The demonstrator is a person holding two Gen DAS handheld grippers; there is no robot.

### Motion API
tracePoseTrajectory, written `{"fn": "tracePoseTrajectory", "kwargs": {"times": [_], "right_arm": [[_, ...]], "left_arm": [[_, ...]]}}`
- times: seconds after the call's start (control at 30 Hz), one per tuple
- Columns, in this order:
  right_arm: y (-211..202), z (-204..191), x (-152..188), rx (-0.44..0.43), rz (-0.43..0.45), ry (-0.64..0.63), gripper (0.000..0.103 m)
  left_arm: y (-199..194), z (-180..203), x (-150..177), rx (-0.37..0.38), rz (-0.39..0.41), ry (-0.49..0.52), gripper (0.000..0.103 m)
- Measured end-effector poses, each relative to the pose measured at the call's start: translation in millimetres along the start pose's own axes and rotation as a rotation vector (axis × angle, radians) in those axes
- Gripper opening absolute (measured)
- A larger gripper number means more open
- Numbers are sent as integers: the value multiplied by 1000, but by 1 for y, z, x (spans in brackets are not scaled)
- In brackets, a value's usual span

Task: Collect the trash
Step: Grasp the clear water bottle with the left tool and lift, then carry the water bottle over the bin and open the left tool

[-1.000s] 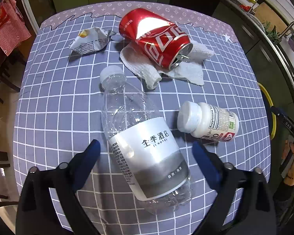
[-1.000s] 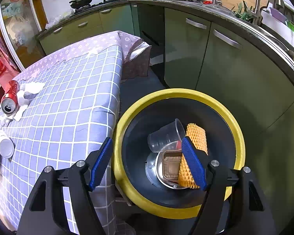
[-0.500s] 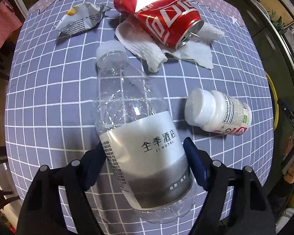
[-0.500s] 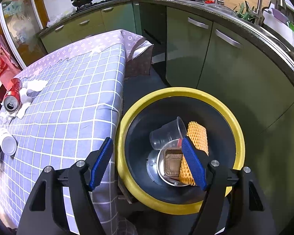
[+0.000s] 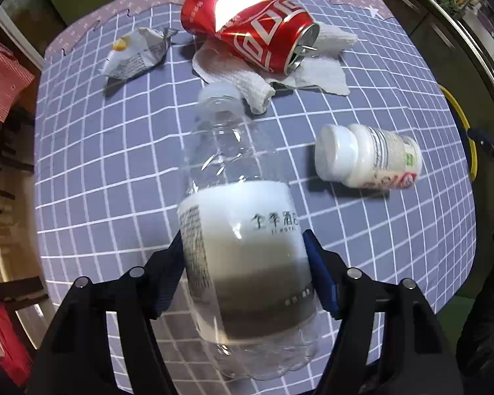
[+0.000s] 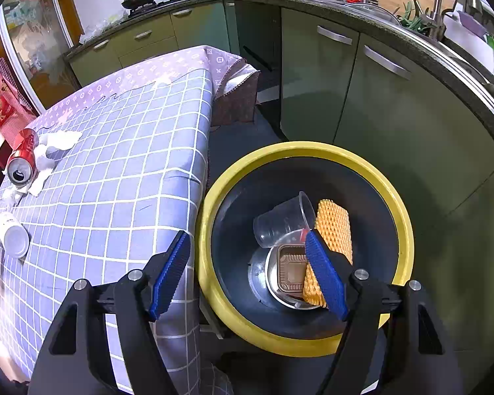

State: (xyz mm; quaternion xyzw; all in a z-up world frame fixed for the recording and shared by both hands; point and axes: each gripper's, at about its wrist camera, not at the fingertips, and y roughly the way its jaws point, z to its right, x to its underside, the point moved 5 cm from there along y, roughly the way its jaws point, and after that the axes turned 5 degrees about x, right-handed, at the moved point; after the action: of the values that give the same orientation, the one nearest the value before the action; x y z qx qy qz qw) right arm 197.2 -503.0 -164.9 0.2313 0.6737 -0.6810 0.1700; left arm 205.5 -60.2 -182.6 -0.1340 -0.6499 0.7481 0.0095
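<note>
The left gripper (image 5: 243,273) has just been closing on the clear water bottle (image 5: 243,250), and its blue pads now sit against both sides of the labelled body, so the bottle reads as clamped and apparently tipped up off the checked tablecloth (image 5: 115,164). To carry it well, the grip should stay across the stiff labelled band, not the thin shoulder (an empty bottle buckles easily), and the lift should clear the white pill bottle (image 5: 369,158), which lies just to the right of the water bottle. Beyond the water bottle's cap lie the red can (image 5: 247,36) on a white paper towel (image 5: 313,75) and a crumpled wrapper (image 5: 135,56). The right gripper (image 6: 247,270) hangs with jaws apart and empty over the yellow-rimmed bin (image 6: 233,322). The water bottle's base is blurred and partly cut off, so whether it touches the cloth cannot be told.
</note>
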Motion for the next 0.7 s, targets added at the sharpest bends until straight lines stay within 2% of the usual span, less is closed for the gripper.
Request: {"fn": "tracePoseTrajectory", "kwargs": {"times": [0.27, 0.4, 0.57, 0.7], "right_arm": [[-5, -6, 0, -2, 4, -8, 72], [-16, -8, -1, -6, 25, -10, 72], [-52, 1, 0, -4, 101, 16, 72], [-90, 19, 8, 27, 170, 43, 72]], "left_arm": [[-41, -5, 25, -20, 75, 65, 65], [-63, 14, 33, -35, 133, 115, 65], [-87, 70, 29, 4, 179, 251, 65], [-90, 138, 15, 87, 179, 403, 65]]}}
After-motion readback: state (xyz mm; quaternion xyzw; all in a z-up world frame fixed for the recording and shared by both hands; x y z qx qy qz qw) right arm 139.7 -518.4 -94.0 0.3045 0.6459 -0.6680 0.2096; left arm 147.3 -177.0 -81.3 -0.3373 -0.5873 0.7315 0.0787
